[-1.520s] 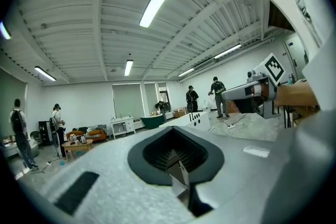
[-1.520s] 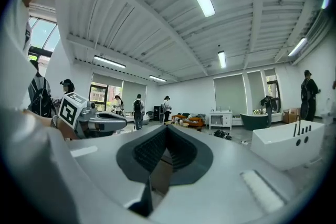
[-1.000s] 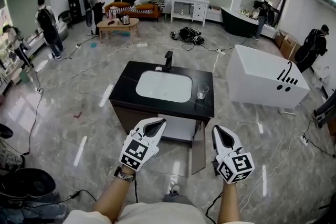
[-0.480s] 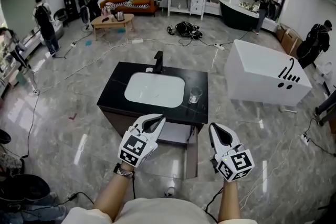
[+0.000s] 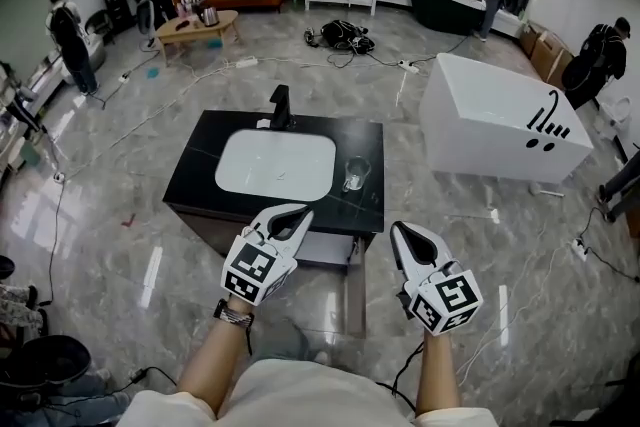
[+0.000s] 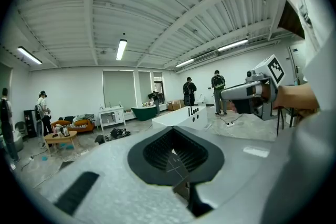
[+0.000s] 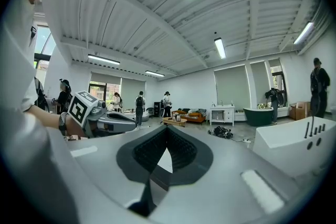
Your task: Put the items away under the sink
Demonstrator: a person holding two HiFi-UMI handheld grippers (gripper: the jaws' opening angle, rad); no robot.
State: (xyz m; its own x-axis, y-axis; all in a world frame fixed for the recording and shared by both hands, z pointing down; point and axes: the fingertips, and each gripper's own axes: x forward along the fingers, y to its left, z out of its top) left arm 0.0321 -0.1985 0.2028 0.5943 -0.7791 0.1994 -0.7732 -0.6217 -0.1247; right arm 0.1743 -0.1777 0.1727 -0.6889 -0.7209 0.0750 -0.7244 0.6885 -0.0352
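Two grippers low in head view, left gripper (image 5: 291, 217) and right gripper (image 5: 403, 235), both at the near edge of the counter (image 5: 200, 177).
Only one loose item seen: a glass (image 5: 355, 174), upright on the counter just right of the sink (image 5: 272, 165), long axis vertical. Lies ahead of the tips and between them, so about even for either hand. Looks empty, though clear glass makes that hard to confirm.
Cabinet door (image 5: 354, 287) under the counter hangs open on the right side, below the glass and between the grippers. Pale panel visible inside; contents impossible to make out.

Left gripper view: jaws together, nothing between the pads. Points level across the room, above the counter. No glass or cabinet in frame.

Right gripper view: same picture, jaws closed on nothing, aimed over the counter.

Judgement: needs jaws opened and a dip toward the glass first.
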